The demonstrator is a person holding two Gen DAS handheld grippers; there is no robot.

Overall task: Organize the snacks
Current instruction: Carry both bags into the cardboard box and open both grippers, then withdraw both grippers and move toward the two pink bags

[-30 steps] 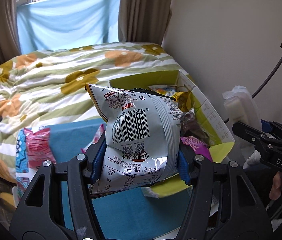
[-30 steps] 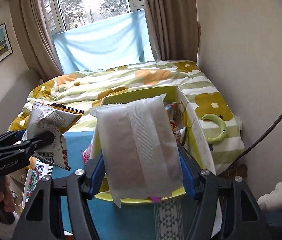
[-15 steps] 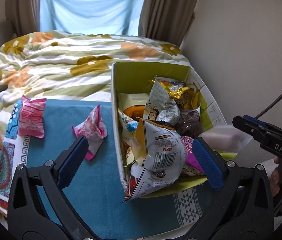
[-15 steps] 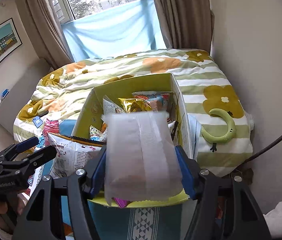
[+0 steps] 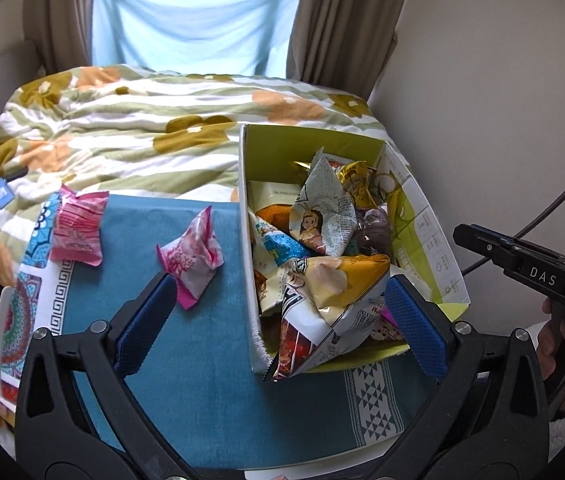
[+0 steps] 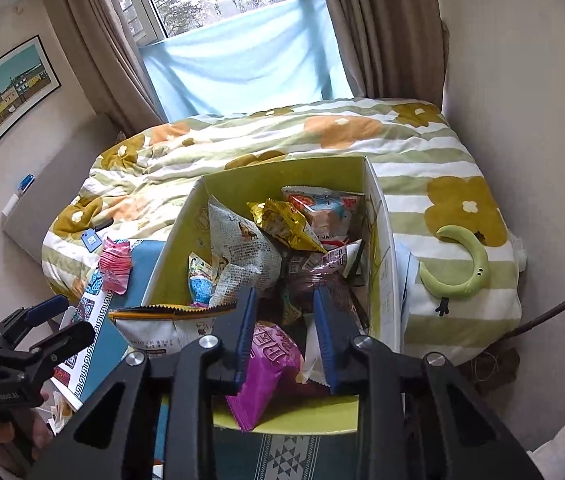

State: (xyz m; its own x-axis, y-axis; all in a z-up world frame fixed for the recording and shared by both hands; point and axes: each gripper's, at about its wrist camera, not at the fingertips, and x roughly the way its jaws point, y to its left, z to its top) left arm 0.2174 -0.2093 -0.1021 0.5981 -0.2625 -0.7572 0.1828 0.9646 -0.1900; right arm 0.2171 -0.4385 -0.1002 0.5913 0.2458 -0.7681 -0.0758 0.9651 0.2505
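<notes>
Bedroom, with a flowered duvet over the bed (image 5: 130,128) and a curtained window behind. At the bed's near edge, a teal cloth (image 5: 202,380) carrying an open green-lined box (image 5: 310,148). Box heaped to the rim with snack bags, tilted and overlapping, apparently dropped in rather than stacked.

On top at the near end, a yellow-and-white chip bag (image 5: 334,292), sagging over the front edge toward the cloth. Left gripper (image 5: 281,280) above that same end, fingers spread wide and empty, straddling the box's left wall. Looks like a release pose, held clear of the bag so as not to drag it back out.

Right gripper (image 6: 284,296) over the box's near right part, fingers a narrow gap apart with nothing clamped across. A white wrapper (image 6: 309,354) just beside the inner face of the right-hand finger, next to a magenta bag (image 6: 270,360), probably lying loose.

Outside the box, on the cloth: a flat pink packet (image 5: 76,226) near the far left corner and a crumpled pink packet (image 5: 192,256) just beside the left fingertip. Judging from that, most of the sorting done, these two remaining. Crumpled packet the likely next pick for the left gripper, being close and offering a raised ridge to pinch.

Risk: overhanging chip bag sliding out on any nudge to the box.
</notes>
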